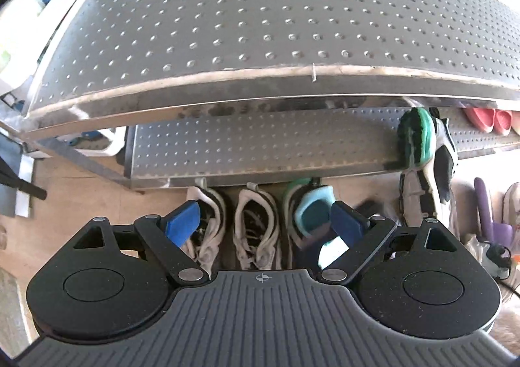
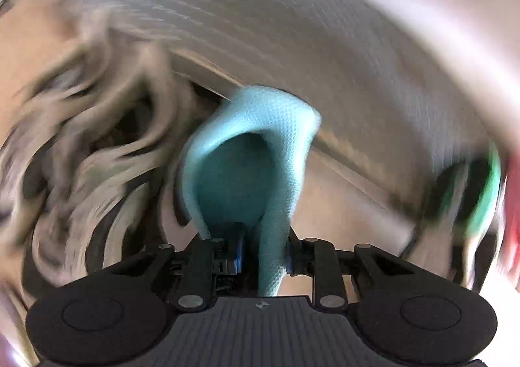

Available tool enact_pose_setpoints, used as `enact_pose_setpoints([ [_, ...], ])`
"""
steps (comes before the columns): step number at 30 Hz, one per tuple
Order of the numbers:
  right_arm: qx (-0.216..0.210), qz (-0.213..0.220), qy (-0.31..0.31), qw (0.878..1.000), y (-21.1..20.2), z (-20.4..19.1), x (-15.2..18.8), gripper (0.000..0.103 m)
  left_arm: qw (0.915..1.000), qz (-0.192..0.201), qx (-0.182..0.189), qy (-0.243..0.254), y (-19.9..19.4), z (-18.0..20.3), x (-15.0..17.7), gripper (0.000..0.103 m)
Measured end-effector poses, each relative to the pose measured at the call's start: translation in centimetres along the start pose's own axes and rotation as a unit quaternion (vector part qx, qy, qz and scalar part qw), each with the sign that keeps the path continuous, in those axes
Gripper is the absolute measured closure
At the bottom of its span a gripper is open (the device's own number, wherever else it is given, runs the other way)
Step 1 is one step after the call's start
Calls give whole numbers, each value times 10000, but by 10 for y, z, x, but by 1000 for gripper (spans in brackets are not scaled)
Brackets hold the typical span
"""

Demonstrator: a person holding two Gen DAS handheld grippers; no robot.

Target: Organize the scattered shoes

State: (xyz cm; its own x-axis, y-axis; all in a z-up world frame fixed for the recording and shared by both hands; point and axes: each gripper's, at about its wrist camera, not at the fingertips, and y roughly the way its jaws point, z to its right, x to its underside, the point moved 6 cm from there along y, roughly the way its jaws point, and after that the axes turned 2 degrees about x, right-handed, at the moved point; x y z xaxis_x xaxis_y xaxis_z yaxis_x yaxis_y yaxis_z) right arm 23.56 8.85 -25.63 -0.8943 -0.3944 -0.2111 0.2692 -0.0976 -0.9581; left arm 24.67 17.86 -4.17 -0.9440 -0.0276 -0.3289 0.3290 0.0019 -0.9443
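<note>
While pointing down, right tongs grip teal shoe

A two-tier metal rack fills the upper part of the left wrist view, its lower shelf set below and behind the front edge of the top one. On the floor just in front of the lower shelf three shoes lie side by side: a left sneaker, a middle sneaker and, to their right, a lined shoe. Further right a sneaker hangs over the lower shelf's front edge, sole outward. Behind it, on that shelf's right end, sit slippers. In the right wrist view the lined shoe's collar stands between the right gripper's fingers.
</note>
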Motion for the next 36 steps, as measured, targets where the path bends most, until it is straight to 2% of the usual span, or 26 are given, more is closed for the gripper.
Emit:
enact_pose_setpoints([
  [1,-46,-149,355,9992,3,7,-2,48,10000,-11,-18,-12,1,-1,0,12],
  [2,-74,-280,621,9976,5,13,-4,44,10000,-22,-33,-38,1,-3,0,12],
  [3,-356,-382,878,9948,5,21,-4,36,10000,-28,-39,-52,3,-4,-1,12],
  [4,-770,-468,1130,9895,5,29,-2,36,9999,-23,-40,-90,4,-5,-1,12],
  [6,-1214,-603,1690,9762,1,45,6,34,9999,13,-6,-142,3,-7,-1,12],
  [9,-1573,-425,2256,9605,-7,58,22,36,9999,29,53,-161,1,-6,-2,12],
  [12,-1961,-374,2478,9480,-8,53,28,54,10000,-4,41,-88,3,-2,-1,12],
  [13,-2190,-431,2572,9402,-8,51,26,54,10000,-32,31,-13,5,1,1,12],
  [14,-2235,-516,2540,9396,-10,48,22,54,10000,-60,22,60,6,4,2,12],
  [16,-1931,-600,2195,9544,-17,49,15,52,9998,-115,9,166,10,10,3,12],
  [17,-1780,-617,2049,9605,-21,53,13,48,9996,-155,-4,228,12,13,4,12],
  [18,-1527,-591,1809,9698,-32,62,12,36,9995,-180,-18,265,14,16,5,12],
  [20,-1374,-438,1582,9768,-52,81,12,32,9994,-199,-12,296,16,20,5,12],
  [24,-1530,-150,1280,9798,-109,143,34,32,9988,-258,85,407,21,38,5,12],
  [31,-1361,369,1047,9845,-190,247,79,24,9943,-540,446,808,34,91,15,12],
  [34,-1239,628,1131,9838,-189,268,85,20,9910,-789,425,989,44,117,30,12],
  [36,-1195,567,1384,9815,-174,277,85,20,9893,-922,381,1061,48,126,38,12],
])
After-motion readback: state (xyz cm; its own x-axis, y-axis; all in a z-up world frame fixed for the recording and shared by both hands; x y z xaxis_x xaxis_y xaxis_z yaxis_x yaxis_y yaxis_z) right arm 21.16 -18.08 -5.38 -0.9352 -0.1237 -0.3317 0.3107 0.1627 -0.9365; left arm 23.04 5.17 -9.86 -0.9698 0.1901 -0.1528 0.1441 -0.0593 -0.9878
